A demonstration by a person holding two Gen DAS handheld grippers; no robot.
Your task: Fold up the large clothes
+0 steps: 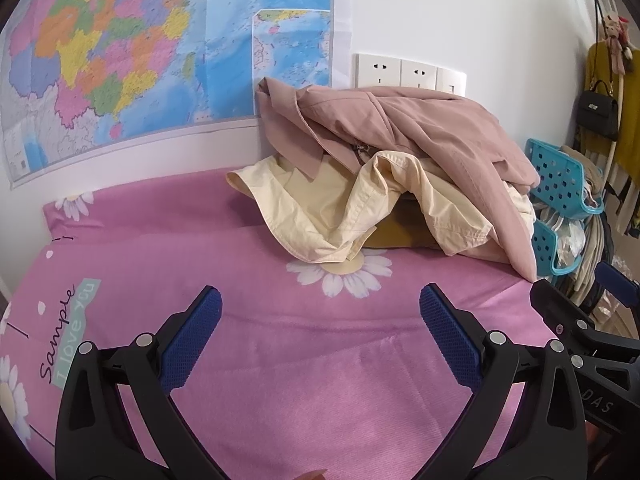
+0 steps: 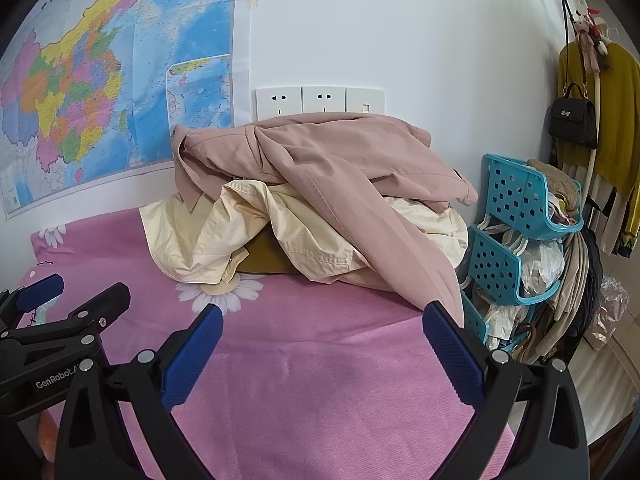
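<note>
A dusty-pink shirt [image 1: 400, 128] [image 2: 320, 160] lies crumpled on top of a cream shirt [image 1: 328, 208] [image 2: 224, 232], heaped at the back of the pink daisy-print sheet [image 1: 200, 248] [image 2: 320, 340] against the wall. A mustard item [image 1: 400, 232] [image 2: 264, 260] peeks out beneath the pile. My left gripper [image 1: 320, 320] is open over bare sheet, short of the pile, holding nothing. My right gripper [image 2: 322, 336] is open too, its right fingertip [image 2: 444, 328] close to the pink shirt's hanging sleeve. Each gripper shows at the edge of the other's view.
A wall map [image 1: 120, 60] [image 2: 100, 100] and white sockets [image 1: 408, 70] [image 2: 320, 100] are behind the pile. A blue perforated rack [image 1: 560, 188] [image 2: 516, 216] stuffed with items stands right of the bed, beside hanging clothes and a black handbag [image 2: 572, 120].
</note>
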